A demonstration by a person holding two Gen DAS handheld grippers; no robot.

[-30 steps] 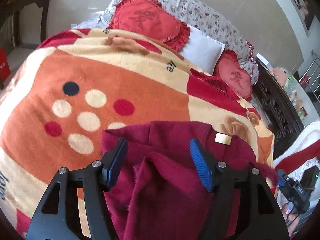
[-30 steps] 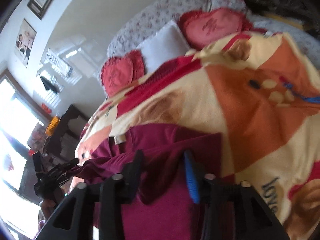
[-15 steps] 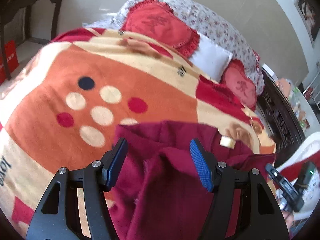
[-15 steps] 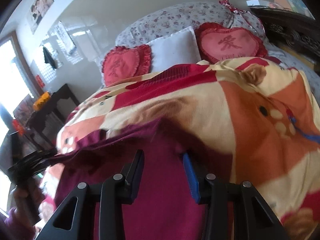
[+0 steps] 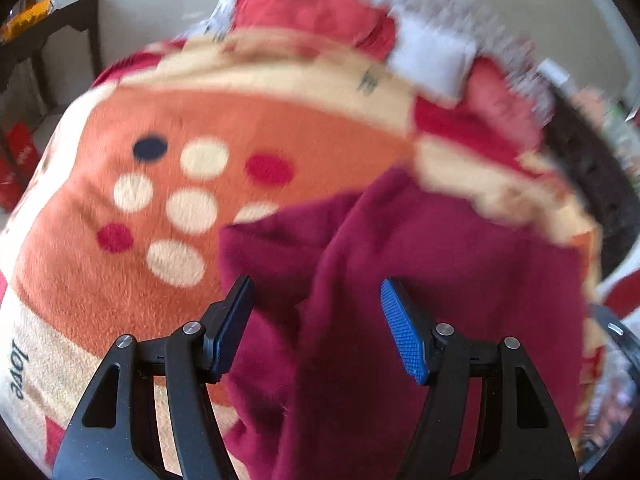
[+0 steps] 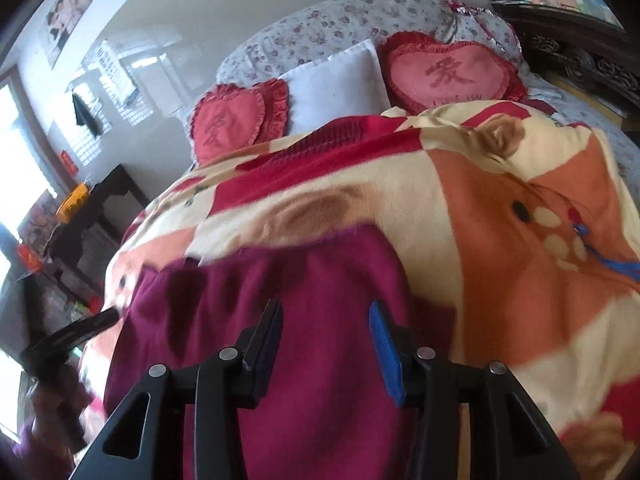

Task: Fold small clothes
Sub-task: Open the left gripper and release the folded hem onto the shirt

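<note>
- Both views are bright with daylight; colours read warm and saturated.
- Left wrist view: heavy motion blur smears the pillows (image 5: 432, 56) and blanket (image 5: 168, 200) across the upper and right frame; only the jaws at the bottom stay sharp.
- Right wrist view: sharper, with the heart cushions (image 6: 448, 72) crisp, though the maroon garment (image 6: 304, 320) edge is softly blurred.
- A window (image 6: 16, 152) at the left edge is blown out to white, and the glossy wall (image 6: 160, 52) mirrors it.
- Fisheye bending curves the edges; the corners go black.
</note>
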